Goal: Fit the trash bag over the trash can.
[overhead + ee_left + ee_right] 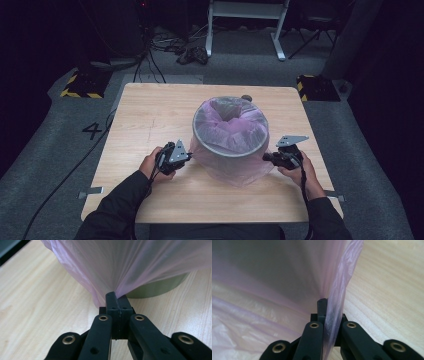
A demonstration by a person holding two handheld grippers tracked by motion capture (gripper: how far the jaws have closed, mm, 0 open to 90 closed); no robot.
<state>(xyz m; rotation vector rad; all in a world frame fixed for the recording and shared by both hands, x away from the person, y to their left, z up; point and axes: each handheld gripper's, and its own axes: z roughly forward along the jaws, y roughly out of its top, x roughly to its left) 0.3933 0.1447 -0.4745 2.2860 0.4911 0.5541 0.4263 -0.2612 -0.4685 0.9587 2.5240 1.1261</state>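
Here, line by line:

Bin: a round grey bin (pixel 227 145) stands upright near the middle of the wooden table (pixel 150 115), a little toward the near edge.

Bag: a thin pink bag (pixel 231 131) lines the bin, folds over its rim and hangs down the outside wall to the table top on the near side.

Left gripper: the left gripper (pixel 186 156) sits low just left of the bin, held in the person's left hand (pixel 150 162); in the left gripper view its jaws are pressed together on a pinch of the bag (pixel 130 265), with the film fanning out from the tips (pixel 116 305).

Right gripper: the right gripper (pixel 266 157) sits low just right of the bin, in the right hand (pixel 300 172); its jaws are closed tight on a fold of the bag (pixel 337 302), which runs down between them.

Floor: grey carpet with cables beyond the far edge.
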